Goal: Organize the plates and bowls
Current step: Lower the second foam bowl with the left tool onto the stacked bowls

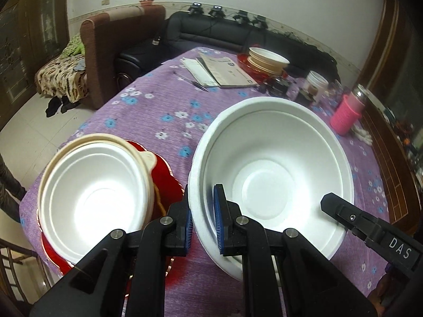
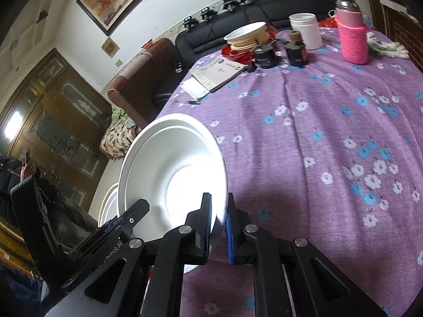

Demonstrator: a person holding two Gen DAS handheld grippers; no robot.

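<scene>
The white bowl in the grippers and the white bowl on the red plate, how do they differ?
The held bowl is gripped at its rim by the left gripper and the right gripper; the nested bowl has no gripper on it. The held bowl stands alone, while the nested bowl sits inside a beige bowl on the red plate. Both are plain white.

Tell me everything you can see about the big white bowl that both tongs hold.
The big white bowl is round, plain, matte like foam, and empty, with a stepped wall and flat bottom. It is tilted above the purple tablecloth. The left tongs and right tongs each pinch its rim.
</scene>
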